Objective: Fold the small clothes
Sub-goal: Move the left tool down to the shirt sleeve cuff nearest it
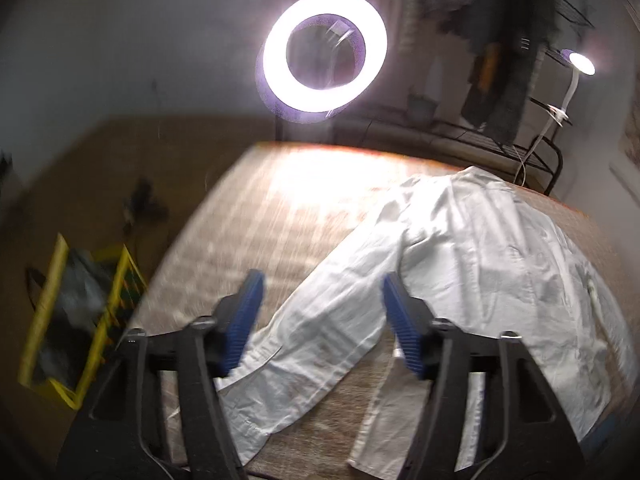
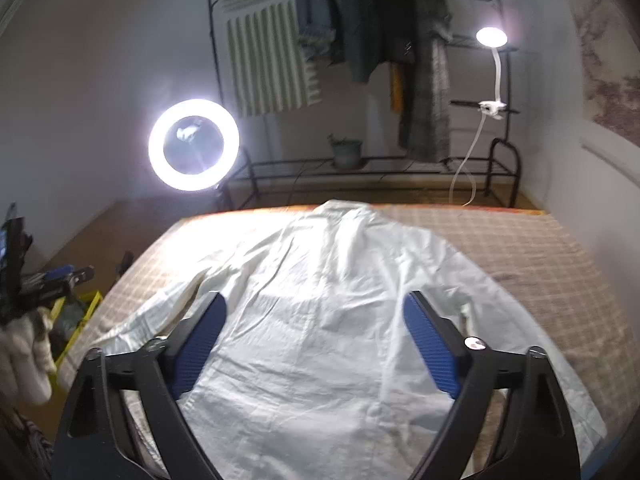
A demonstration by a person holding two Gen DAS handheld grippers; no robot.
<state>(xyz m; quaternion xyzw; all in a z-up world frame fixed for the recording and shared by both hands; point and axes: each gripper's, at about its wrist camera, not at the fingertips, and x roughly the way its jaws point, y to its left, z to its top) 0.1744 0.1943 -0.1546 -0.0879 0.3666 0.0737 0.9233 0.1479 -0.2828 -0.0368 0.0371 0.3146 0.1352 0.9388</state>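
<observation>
Below both open grippers, white shirt (image 2: 320,320) lies spread on checked table (image 2: 540,256).

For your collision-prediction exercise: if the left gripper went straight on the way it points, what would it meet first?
Probably the white shirt's sleeve, lying between the open left gripper fingers; depth is unclear.

Left gripper (image 1: 322,322): jaws apart, nothing between the blue pads, angled downward. Right gripper (image 2: 316,344): jaws wider, empty, angled downward. Gloved left hand (image 2: 24,356) at its handle
</observation>
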